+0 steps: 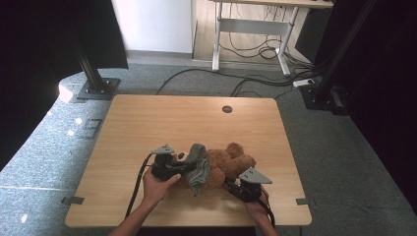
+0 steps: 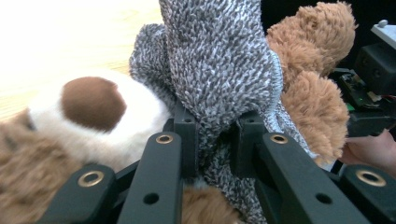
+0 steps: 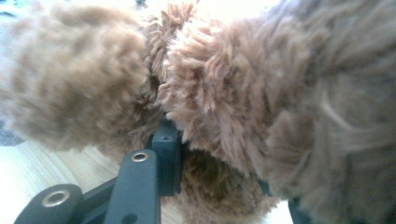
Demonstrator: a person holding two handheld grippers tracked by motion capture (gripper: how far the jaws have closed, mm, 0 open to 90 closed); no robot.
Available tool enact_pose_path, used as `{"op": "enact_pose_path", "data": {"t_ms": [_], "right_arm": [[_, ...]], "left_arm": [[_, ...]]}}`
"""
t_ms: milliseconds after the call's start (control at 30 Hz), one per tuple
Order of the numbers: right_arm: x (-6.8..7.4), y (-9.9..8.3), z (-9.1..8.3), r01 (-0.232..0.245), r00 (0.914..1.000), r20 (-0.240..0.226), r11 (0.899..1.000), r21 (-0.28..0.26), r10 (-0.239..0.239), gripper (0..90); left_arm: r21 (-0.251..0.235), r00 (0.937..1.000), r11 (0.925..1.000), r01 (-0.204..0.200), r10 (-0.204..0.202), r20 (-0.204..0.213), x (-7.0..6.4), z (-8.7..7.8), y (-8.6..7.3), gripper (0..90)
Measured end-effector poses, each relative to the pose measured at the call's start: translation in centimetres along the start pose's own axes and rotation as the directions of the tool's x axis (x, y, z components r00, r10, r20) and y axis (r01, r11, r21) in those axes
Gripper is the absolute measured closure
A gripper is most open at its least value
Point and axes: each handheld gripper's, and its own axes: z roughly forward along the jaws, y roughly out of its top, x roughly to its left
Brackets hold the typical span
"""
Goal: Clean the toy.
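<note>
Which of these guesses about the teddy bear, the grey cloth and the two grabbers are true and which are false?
1. The left gripper pinches the grey knitted cloth. True.
2. The teddy bear stands upright at the table's far edge. False: it lies near the person's edge.
3. The right gripper is pressed into the bear's brown fur. True.
4. The cloth lies flat, apart from the bear. False: it is draped over the bear.
5. The wooden table has a small round hole near its far edge. True.

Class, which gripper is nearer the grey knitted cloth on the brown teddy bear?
Left. The left gripper pinches the grey knitted cloth; the right gripper grips the brown teddy bear.
</note>
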Motion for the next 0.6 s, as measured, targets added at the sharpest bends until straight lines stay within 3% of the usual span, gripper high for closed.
{"op": "enact_pose_path", "data": {"t_ms": [133,400,533,600], "right_arm": [[0.37,-0.06,0.21,0.023,0.9997,0.001,1.0,0.014,-0.023,61.2],[0.31,-0.22,0.13,0.022,0.9998,0.001,1.0,0.013,-0.022,63.1],[0.16,-0.26,0.04,0.006,0.9997,-0.022,1.0,-0.013,-0.006,53.7],[-0.27,-0.2,-0.11,-0.043,0.9959,-0.082,0.998,-0.037,0.04,46.0]], "left_arm": [[-0.003,0.9995,0.9998,-0.022,0.022,-0.023,-0.22,-0.49,-0.2,75.6],[-0.022,0.9999,0.9997,-0.012,0.012,0.01,0.14,-0.69,-0.33,75.3],[-0.028,0.9998,0.9996,0.002,-0.002,0.017,0.43,-0.87,-0.35,75.3],[-0.025,0.9999,0.9997,0.001,-0.001,0.014,0.43,-0.9,-0.29,75.3]]}}
